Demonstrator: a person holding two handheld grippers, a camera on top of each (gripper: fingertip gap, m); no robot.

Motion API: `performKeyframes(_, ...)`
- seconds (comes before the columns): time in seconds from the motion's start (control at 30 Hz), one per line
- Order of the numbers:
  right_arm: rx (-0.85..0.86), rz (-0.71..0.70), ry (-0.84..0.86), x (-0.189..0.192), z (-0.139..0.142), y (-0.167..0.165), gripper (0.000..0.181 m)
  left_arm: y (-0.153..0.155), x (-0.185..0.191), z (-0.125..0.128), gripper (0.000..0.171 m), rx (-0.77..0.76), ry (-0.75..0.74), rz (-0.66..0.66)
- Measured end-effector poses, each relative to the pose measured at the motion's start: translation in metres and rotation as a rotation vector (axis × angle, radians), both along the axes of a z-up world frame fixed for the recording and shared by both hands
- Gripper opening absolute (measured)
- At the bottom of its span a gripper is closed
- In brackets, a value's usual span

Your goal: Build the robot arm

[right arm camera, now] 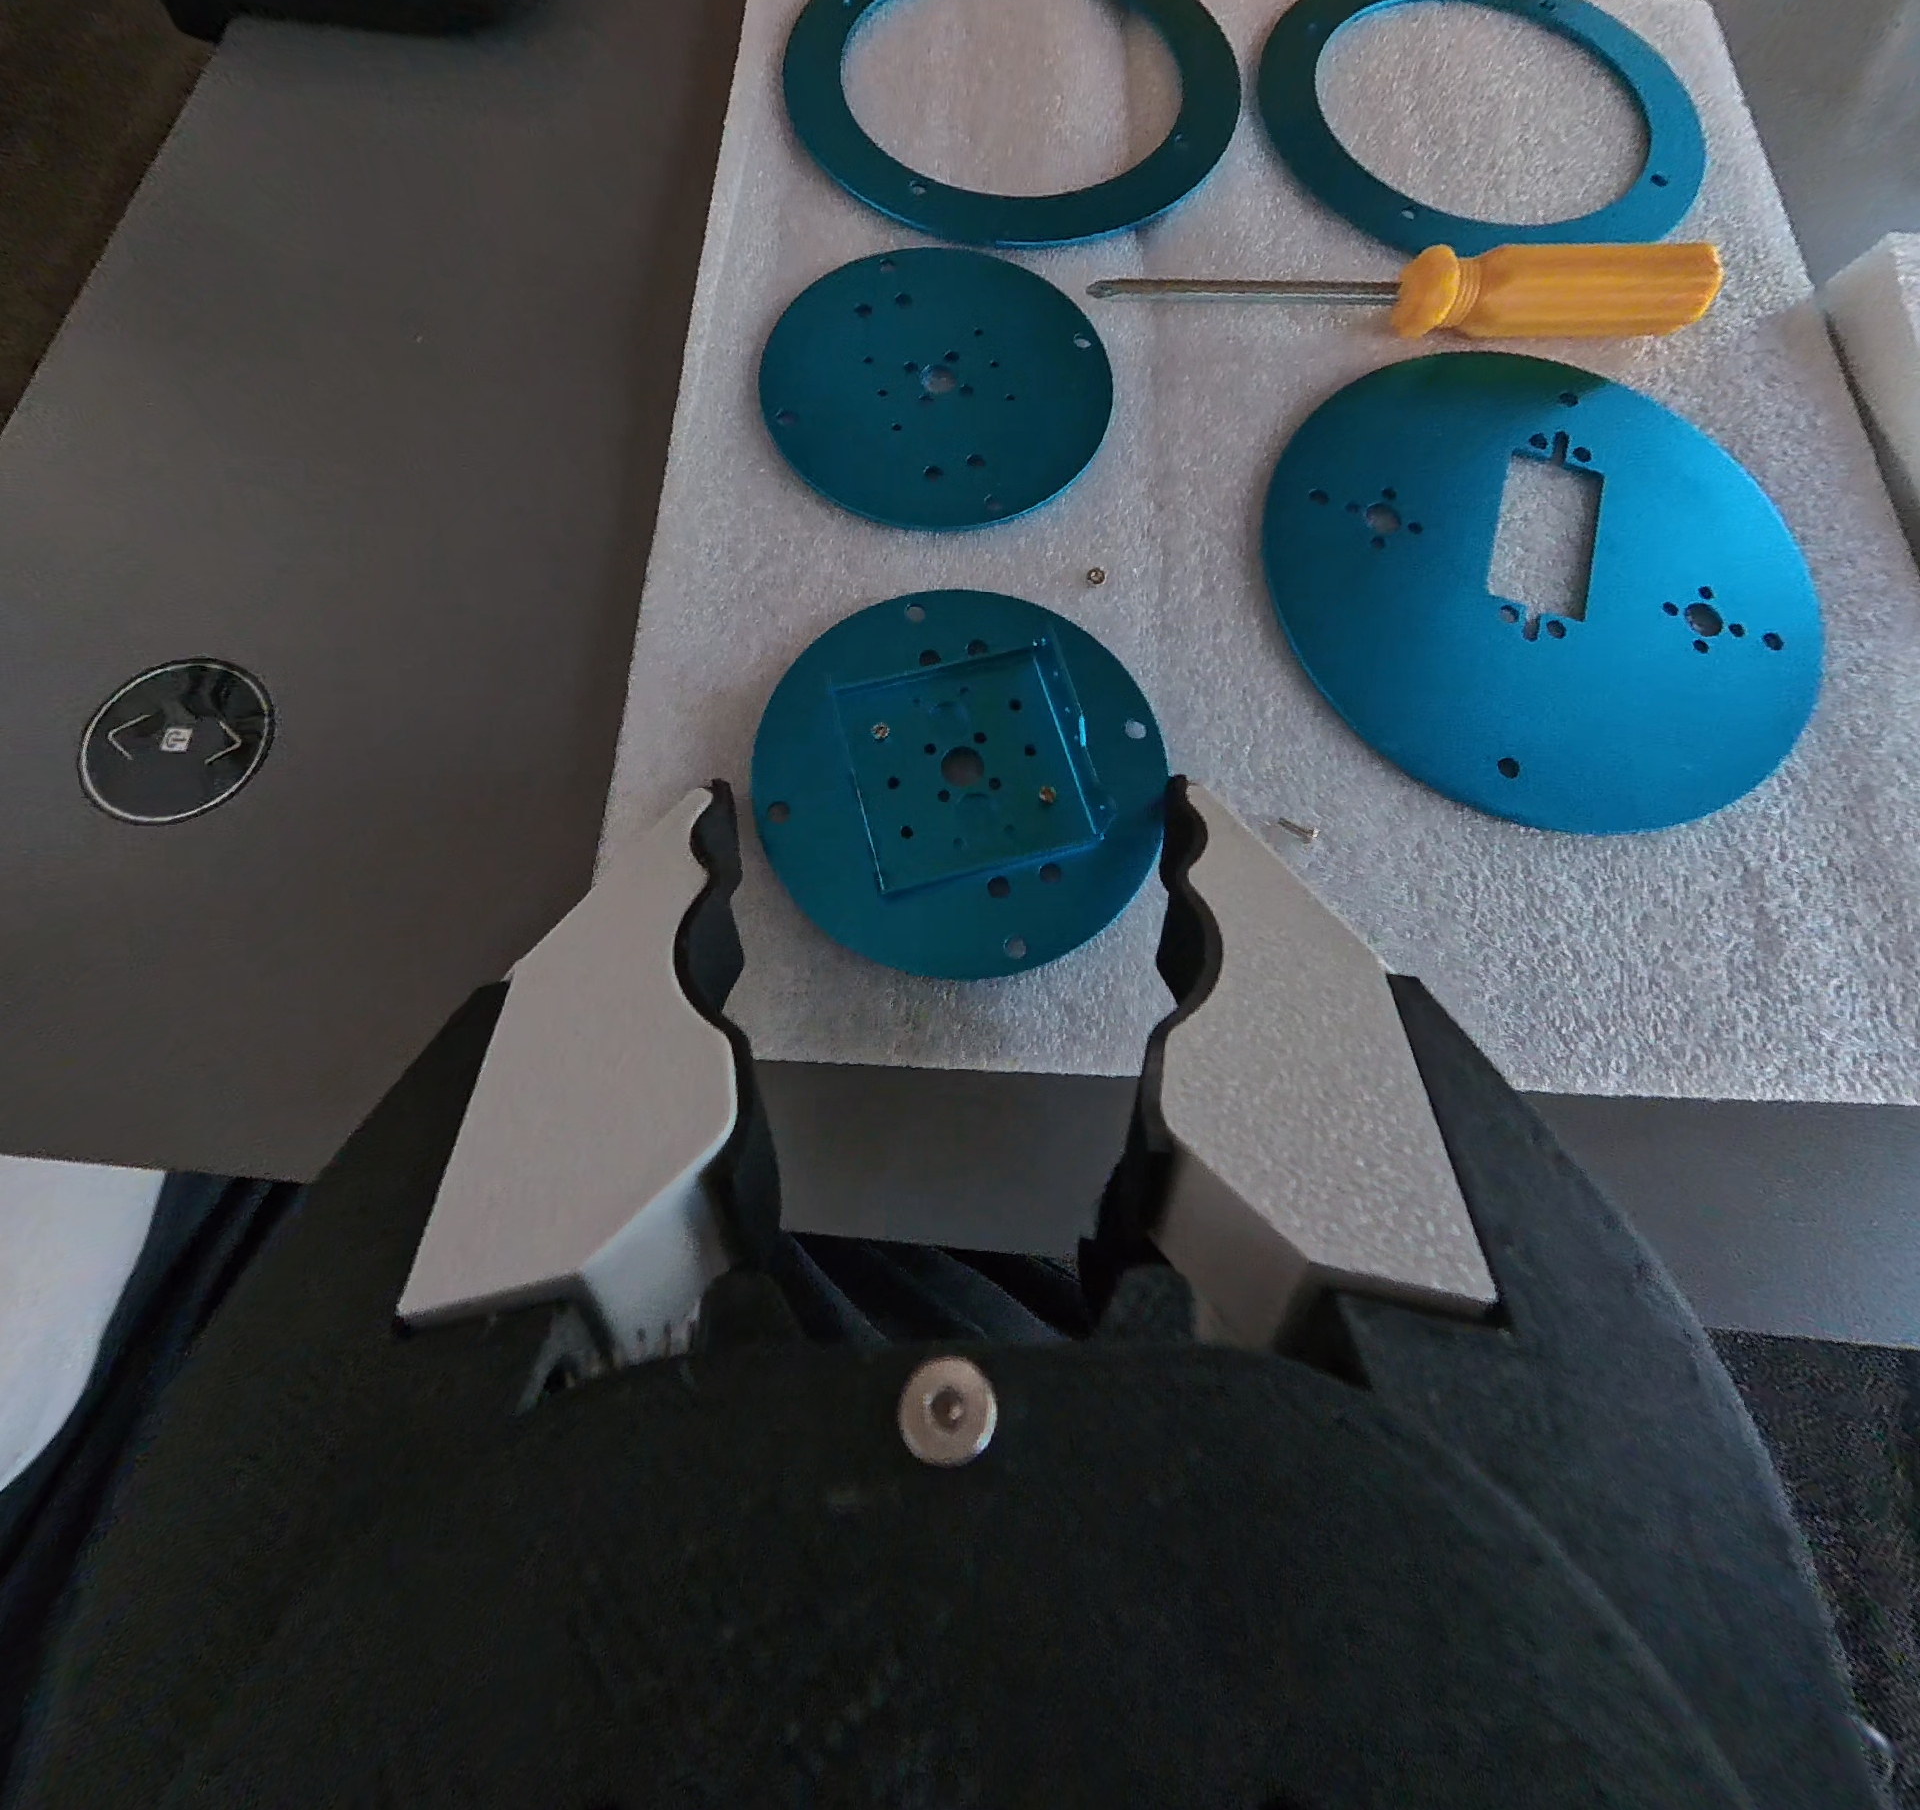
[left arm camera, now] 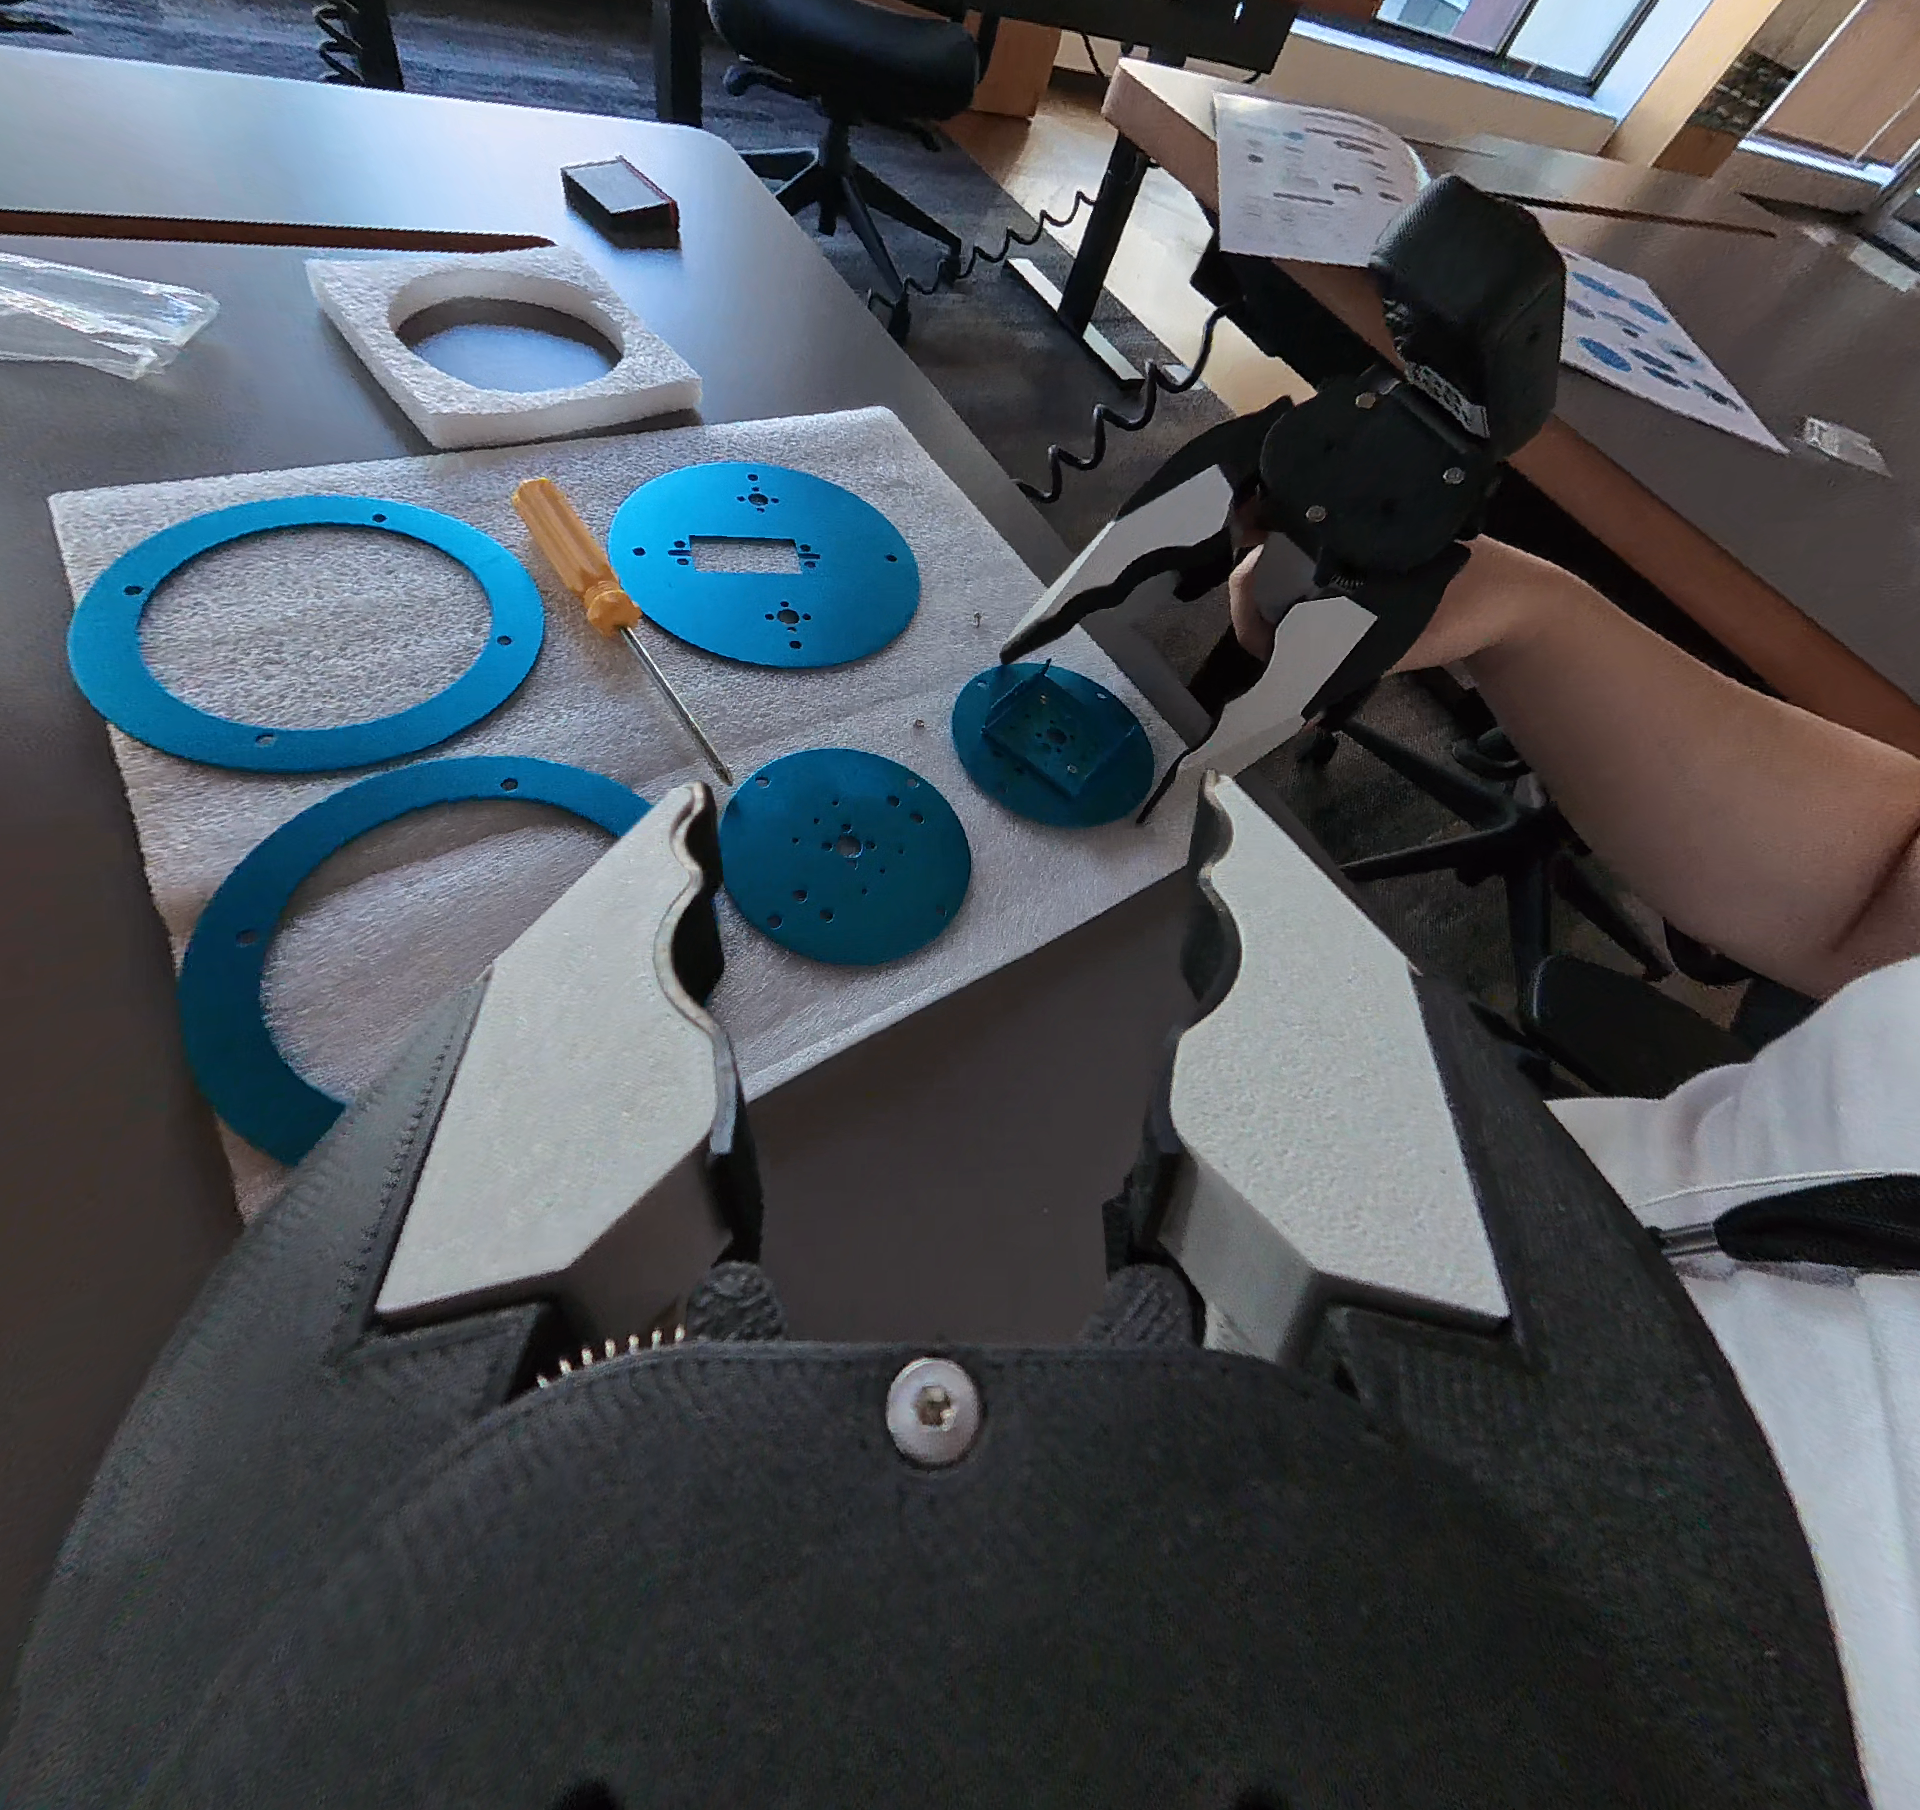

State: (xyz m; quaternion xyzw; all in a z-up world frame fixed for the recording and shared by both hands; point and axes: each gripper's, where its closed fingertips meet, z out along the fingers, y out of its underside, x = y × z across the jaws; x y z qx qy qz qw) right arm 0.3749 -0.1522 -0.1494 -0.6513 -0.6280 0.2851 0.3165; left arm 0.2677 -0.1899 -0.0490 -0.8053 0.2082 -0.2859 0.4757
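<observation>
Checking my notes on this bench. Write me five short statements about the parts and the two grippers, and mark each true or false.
1. The right gripper is open, its fingers either side of the small disc with the square bracket. True.
2. The left gripper is shut on the screwdriver. False: it is open and empty, and the screwdriver lies on the foam sheet.
3. Two blue rings lie on the sheet. True.
4. The large disc has a rectangular cutout. True.
5. The screwdriver handle is red. False: it is yellow-orange.
</observation>
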Motion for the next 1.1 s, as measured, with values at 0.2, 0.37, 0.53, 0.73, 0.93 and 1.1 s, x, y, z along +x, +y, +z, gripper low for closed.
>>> performKeyframes(0.2,-0.017,0.0,0.008,0.0,-0.001,0.001,0.077,0.008,0.014,-0.011,0.088,-0.031,0.014,-0.039)
performKeyframes(0.37,-0.003,0.015,0.02,0.0,0.001,-0.002,0.068,0.013,0.021,-0.019,0.088,-0.053,0.017,-0.058)
performKeyframes(0.53,0.005,0.012,0.024,0.0,0.001,-0.002,0.068,0.015,0.025,-0.022,0.088,-0.063,0.023,-0.074)
performKeyframes(0.73,-0.005,0.006,0.034,0.002,0.002,0.001,0.082,0.015,0.025,-0.024,0.088,-0.073,0.026,-0.076)
performKeyframes(0.93,-0.032,0.017,0.013,0.003,-0.002,0.002,0.078,0.013,0.022,-0.027,0.088,-0.082,0.021,-0.073)
performKeyframes(1.1,-0.019,0.025,0.005,0.002,-0.002,0.002,0.078,0.015,0.021,-0.028,0.088,-0.087,0.021,-0.077)
